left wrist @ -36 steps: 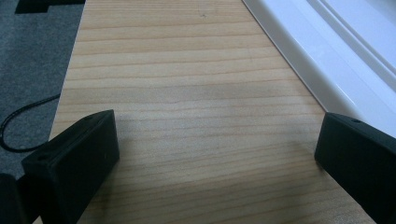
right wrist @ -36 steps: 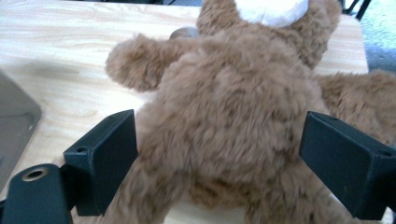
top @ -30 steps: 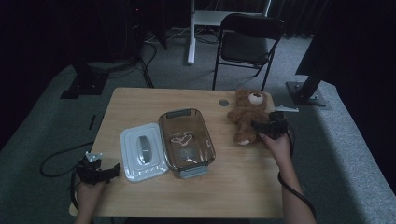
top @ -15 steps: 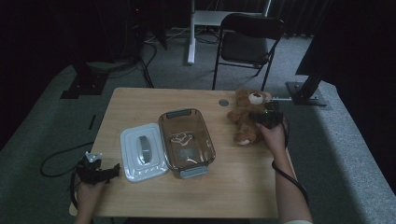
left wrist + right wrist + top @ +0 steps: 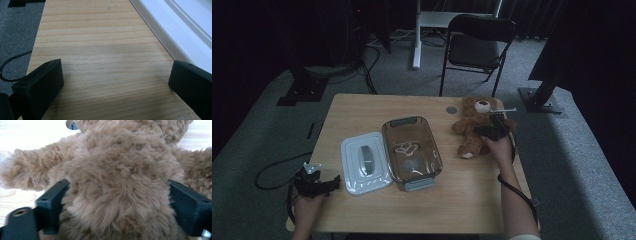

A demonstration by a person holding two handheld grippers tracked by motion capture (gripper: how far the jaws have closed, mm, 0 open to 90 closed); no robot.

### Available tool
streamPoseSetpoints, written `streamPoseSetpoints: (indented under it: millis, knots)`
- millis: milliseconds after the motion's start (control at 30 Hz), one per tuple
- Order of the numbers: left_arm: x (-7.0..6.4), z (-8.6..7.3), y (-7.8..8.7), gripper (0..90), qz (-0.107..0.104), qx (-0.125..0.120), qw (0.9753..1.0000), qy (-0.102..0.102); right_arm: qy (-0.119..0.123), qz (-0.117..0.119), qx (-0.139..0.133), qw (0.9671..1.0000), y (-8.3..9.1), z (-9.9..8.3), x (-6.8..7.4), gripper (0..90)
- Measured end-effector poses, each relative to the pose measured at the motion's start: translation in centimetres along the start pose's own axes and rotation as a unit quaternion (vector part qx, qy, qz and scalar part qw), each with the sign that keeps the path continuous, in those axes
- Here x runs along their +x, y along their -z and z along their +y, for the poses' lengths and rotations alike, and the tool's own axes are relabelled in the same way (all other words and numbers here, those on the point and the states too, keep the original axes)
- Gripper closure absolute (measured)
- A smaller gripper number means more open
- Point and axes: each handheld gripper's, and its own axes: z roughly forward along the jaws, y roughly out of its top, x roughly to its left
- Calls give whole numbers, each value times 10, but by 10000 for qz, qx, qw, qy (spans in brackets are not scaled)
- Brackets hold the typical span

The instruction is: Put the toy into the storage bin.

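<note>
Since the earlier frames the right gripper (image 5: 488, 131) has moved in from the bear's far side onto its middle, while the left gripper (image 5: 323, 184) has stayed put at the near left corner of the bench (image 5: 362, 107).

From the high view, the teddy bear (image 5: 473, 131) lies on its back at the far right of the bench, head toward the chair (image 5: 478, 40) beyond, one pale-soled foot pointing at the person. The right hand (image 5: 498, 146) holds its gripper over the bear's belly. A clear container (image 5: 411, 151) sits mid-bench with its white lid (image 5: 365, 162) lying flat just beside it on the left, and a small round grey disc (image 5: 451, 109) rests near the bear's head. The left hand (image 5: 307, 205) keeps its gripper low at the bench edge, close to the lid's near corner.

Left gripper view — the two black fingers (image 5: 40, 87) stand wide apart over bare wood, nothing between them; the white lid's rim (image 5: 160, 27) runs along the upper right, near the right-hand finger but apart from it.

Right gripper view — the bear's brown, furry body (image 5: 117, 185) fills the gap between the fingers (image 5: 51, 202), one on each flank, fur bulging over their inner faces. They are spread around the torso and touching it; whether they are pressing in firmly I cannot tell.
</note>
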Motion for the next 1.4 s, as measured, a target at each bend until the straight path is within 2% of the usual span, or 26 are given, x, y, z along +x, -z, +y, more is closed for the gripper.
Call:
streamPoseSetpoints:
  millis: [167, 267, 500, 567, 867, 1067, 1267, 1400]
  knots:
    - [0, 0, 0, 6, -1, -1, 10000, 0, 84, -26, -64, 9999, 0, -3, -1, 399]
    - [0, 0, 0, 6, 0, -1, 10000, 0, 240, -73, -180, 9995, 3, -5, -1, 520]
    - [0, 0, 0, 6, -1, -1, 10000, -1, 472, -169, -508, 9975, 15, -8, 6, 658]
    - [0, 0, 0, 6, -2, -1, 10000, -1, 590, -175, -555, 9966, 22, -9, 9, 669]
    - [0, 0, 0, 6, -5, -1, 10000, -5, 827, -185, -878, 9925, 56, -16, 18, 677]
    - [0, 0, 0, 6, -6, -2, 10000, -4, 831, -106, -1070, 9907, 79, -19, 26, 677]
    - [0, 0, 0, 6, -6, -1, 10000, -5, 941, 45, -1371, 9861, 107, -22, 39, 677]
    - [0, 0, 0, 6, -5, 1, 10000, -10, 1124, 105, -1517, 9820, 124, -22, 52, 676]
